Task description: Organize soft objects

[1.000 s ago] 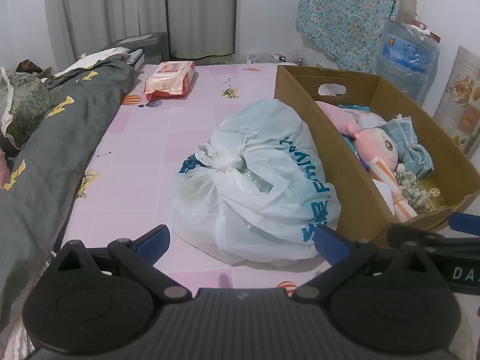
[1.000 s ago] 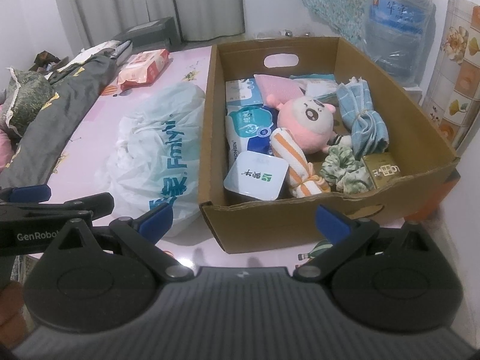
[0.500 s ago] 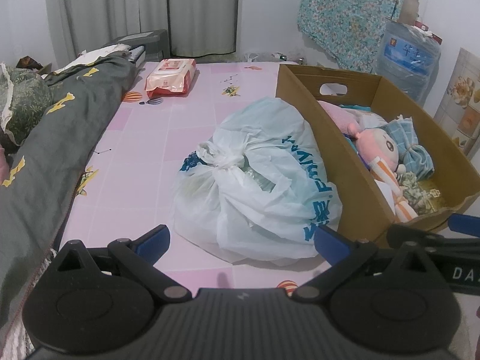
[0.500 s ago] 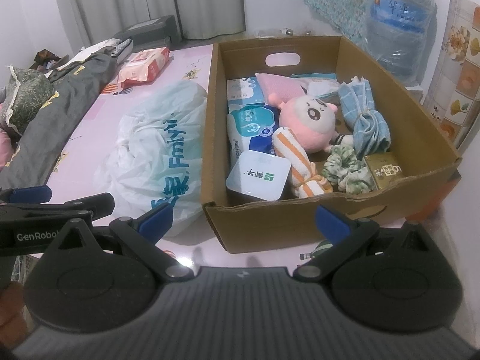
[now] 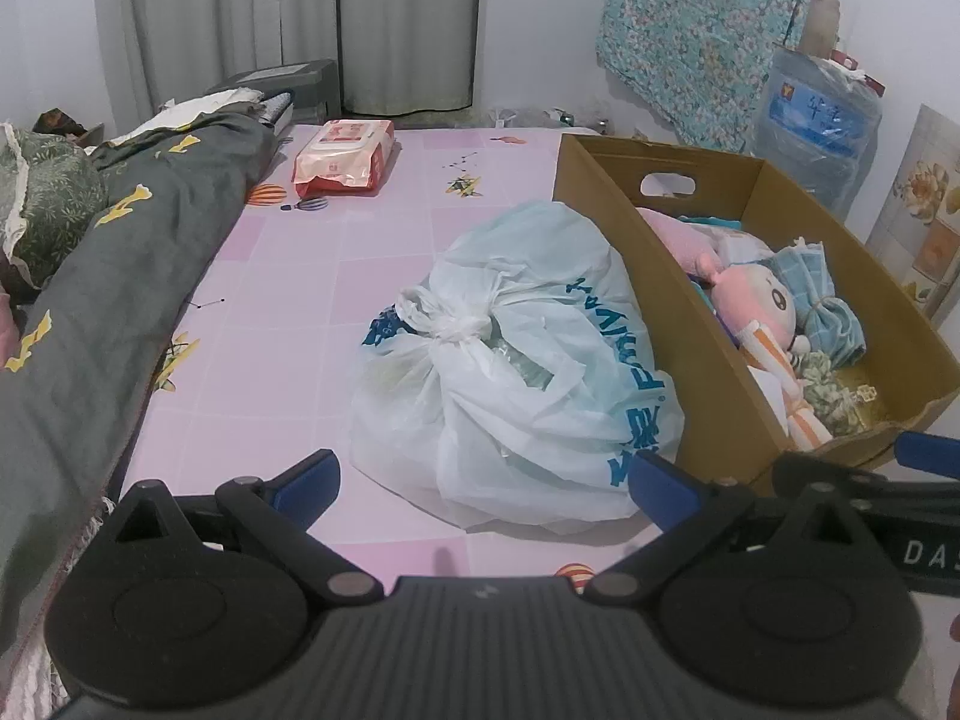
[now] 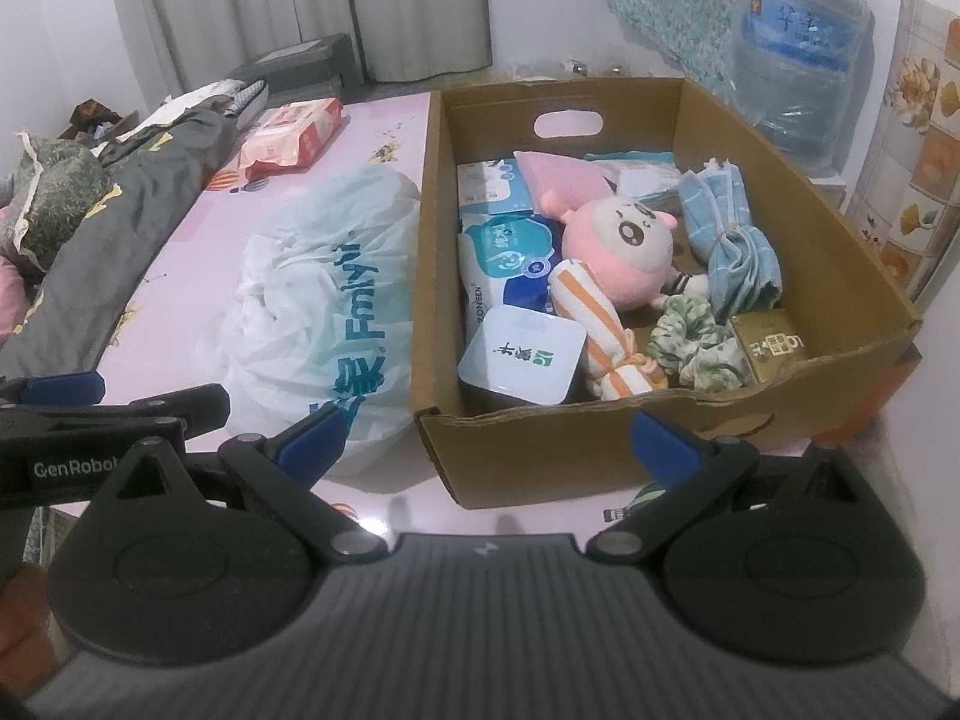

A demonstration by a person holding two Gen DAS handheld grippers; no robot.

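- the left claw (image 5: 483, 477) is spread wide with nothing between its blue tips, held low over the pink tiled surface (image 5: 288, 300) just short of the knotted white plastic bag with blue lettering (image 5: 516, 360).
- the right claw (image 6: 486, 438) is likewise spread and empty, held before the near wall of the open brown cardboard box (image 6: 570, 450).
- inside the box are seen a pink round-faced plush doll (image 6: 618, 246), an orange-and-white striped rolled cloth (image 6: 600, 330), a blue checked tied cloth (image 6: 729, 234), a green patterned scrunchie (image 6: 696, 342), blue-and-white tissue packs (image 6: 510, 264), a white square lidded tub (image 6: 522, 354) and a small gold box (image 6: 771, 342).
- the bag lies touching the box's left wall; a pink wipes pack (image 5: 345, 156) lies well apart, near the dark grey blanket (image 5: 120, 276).
- the scene would fit either soft things already gathered into the box or soft things yet to be sorted out of it; the step in hand cannot be settled.
- whichever thing is gripped, it is judged that soft cloth is best pinched at its tied waist, the plush at its body, and the bag at its knot, so that nothing slips or tears.
- the hard tub and gold box are best left undisturbed.
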